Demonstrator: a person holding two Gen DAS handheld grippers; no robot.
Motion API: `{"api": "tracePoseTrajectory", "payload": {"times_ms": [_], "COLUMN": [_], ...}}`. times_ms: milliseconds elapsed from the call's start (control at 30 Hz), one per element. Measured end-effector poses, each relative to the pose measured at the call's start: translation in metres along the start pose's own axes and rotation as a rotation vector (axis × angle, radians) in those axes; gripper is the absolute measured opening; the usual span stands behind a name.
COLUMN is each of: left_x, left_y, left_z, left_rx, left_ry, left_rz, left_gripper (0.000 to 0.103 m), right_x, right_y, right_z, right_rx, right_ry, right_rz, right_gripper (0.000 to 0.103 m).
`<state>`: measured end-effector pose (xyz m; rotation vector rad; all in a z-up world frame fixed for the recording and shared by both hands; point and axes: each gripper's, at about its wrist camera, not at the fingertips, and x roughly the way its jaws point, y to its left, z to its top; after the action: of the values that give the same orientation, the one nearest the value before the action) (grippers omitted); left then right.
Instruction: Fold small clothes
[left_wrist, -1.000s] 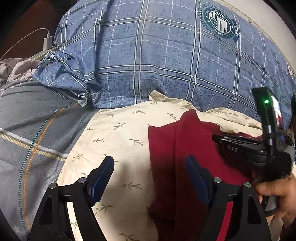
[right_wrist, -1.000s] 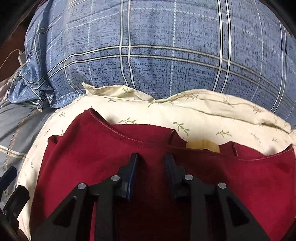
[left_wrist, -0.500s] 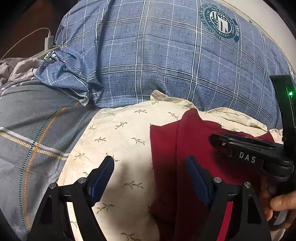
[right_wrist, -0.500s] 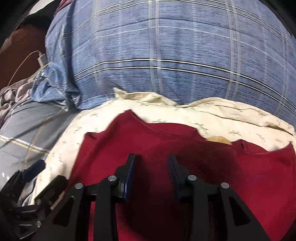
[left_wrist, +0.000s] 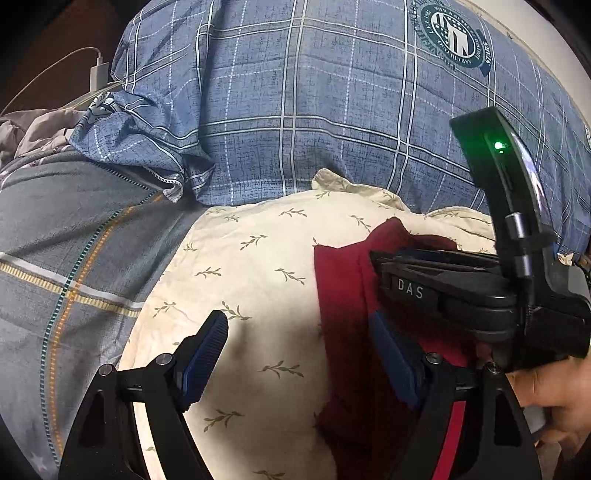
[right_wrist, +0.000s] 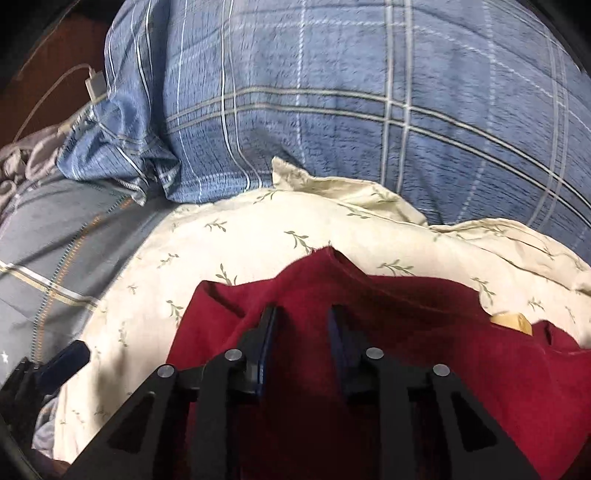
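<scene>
Left wrist view: the left gripper (left_wrist: 297, 363) stands wide over the cream leaf-print pillow (left_wrist: 258, 266), the red garment (left_wrist: 343, 295) lying to its right. Right wrist view: the right gripper (right_wrist: 301, 341), jaws just narrowing with a gap between, hovers over the garment (right_wrist: 424, 350), pads not visibly pinching cloth.

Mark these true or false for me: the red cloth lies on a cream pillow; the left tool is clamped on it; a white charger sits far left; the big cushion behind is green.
1. The dark red fabric garment lies on the cream leaf-print pillow. True.
2. The left tool is clamped on the garment. False: its jaws stand wide apart, gripping nothing.
3. A white plug-in charger with its cable sits at the far left. True.
4. The big cushion behind is green. False: the large plaid cushion is blue.
</scene>
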<state>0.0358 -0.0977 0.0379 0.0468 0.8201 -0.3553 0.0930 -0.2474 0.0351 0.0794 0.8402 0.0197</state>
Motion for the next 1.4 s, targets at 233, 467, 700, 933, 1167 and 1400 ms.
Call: {"api": "tracePoseTrajectory", "payload": {"times_ms": [233, 467, 700, 933, 1167, 1400], "left_x": [0.002, 0.003, 0.0, -0.014, -0.006, -0.011], "left_y": [0.007, 0.006, 0.013, 0.047, 0.05, 0.042], "left_z": [0.001, 0.0, -0.001, -0.01, -0.005, 0.0], "left_rx": [-0.037, -0.033, -0.058, -0.19, -0.174, -0.136], "left_ry": [0.009, 0.014, 0.041, 0.123, 0.151, 0.169], "left_rz": [-0.014, -0.009, -0.036, -0.101, -0.155, -0.371], "left_gripper": [0.079, 0.079, 0.079, 0.079, 0.079, 0.079], "right_x": [-0.021, -0.049, -0.055, -0.031, 0.002, -0.014], "right_y": [-0.017, -0.012, -0.011, 0.013, 0.032, 0.018], "right_z": [-0.006, -0.01, -0.01, 0.001, 0.003, 0.0], "right_rx": [0.053, 0.051, 0.056, 0.033, -0.039, -0.047], "right_ry": [0.01, -0.04, -0.03, 0.056, 0.119, 0.055], "right_rz": [0.073, 0.122, 0.144, 0.151, 0.061, 0.132], "right_gripper": [0.034, 0.062, 0.069, 0.082, 0.086, 0.032]}}
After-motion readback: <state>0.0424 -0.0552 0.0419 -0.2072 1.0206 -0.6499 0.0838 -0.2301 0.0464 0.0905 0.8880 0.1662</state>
